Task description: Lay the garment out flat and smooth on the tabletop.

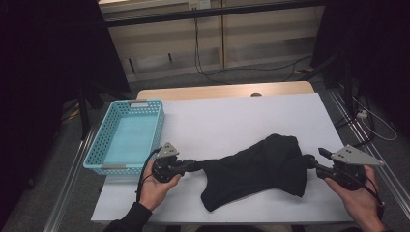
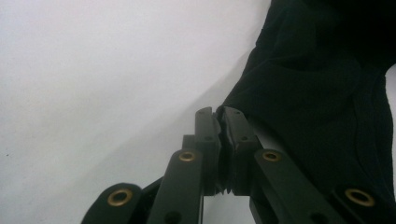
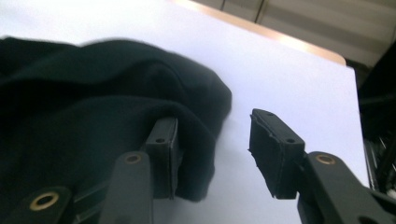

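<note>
A black garment (image 1: 261,169) lies crumpled on the white table cover (image 1: 232,121), near the front edge. My left gripper (image 1: 196,166) is shut on the garment's left corner; in the left gripper view the jaws (image 2: 221,122) pinch the cloth edge (image 2: 317,93) between the pads. My right gripper (image 1: 309,161) sits at the garment's right end with its jaws apart. In the right gripper view (image 3: 215,128) one jaw rests against the cloth's fold (image 3: 84,107), while the other stands free over the bare cover, not pressing on anything.
A light blue plastic basket (image 1: 155,133) with nothing in it stands at the table's left side, just behind my left hand. The wooden table edge (image 1: 227,90) runs along the back. Cables lie on the floor beyond it.
</note>
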A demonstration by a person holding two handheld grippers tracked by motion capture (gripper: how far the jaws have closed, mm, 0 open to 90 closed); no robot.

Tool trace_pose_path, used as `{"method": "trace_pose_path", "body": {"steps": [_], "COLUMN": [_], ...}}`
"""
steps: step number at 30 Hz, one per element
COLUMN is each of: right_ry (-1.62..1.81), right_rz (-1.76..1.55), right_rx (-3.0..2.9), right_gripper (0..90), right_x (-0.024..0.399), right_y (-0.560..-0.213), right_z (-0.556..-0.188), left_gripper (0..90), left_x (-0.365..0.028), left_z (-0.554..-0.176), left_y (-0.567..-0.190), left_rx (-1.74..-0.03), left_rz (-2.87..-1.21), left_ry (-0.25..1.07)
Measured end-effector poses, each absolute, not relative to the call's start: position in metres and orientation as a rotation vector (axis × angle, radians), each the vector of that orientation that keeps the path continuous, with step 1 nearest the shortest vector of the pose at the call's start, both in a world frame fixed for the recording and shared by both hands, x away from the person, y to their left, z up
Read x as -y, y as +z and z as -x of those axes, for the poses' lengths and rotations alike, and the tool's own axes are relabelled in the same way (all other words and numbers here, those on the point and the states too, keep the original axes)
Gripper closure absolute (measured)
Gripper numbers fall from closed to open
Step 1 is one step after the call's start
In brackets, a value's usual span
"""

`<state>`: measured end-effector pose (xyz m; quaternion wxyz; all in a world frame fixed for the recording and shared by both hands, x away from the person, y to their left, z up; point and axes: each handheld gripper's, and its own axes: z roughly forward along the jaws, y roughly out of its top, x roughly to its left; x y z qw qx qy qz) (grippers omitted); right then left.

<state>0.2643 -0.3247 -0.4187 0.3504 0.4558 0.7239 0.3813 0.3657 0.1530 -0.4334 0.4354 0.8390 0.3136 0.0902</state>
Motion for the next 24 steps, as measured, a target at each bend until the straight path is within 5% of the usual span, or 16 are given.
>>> {"method": "trace_pose_path", "body": {"steps": [9,24], "right_ry": [0.961,0.993], "right_rz": [-1.256,-1.228], "right_rx": [-1.9,-1.923], "right_gripper": [43.9,43.4], "right_x": [0.343,0.346], "right_y": [-0.43,-0.431], "right_z": [-0.258,-0.241], "left_gripper": [83.9,86.2], "left_x": [-0.149,-0.17], "left_z": [-0.364,-0.366], "left_y": [-0.437,-0.417], "left_rx": [-0.751,-0.817], "left_rz": [-2.113,-1.973], "left_ry": [0.224,0.338]}}
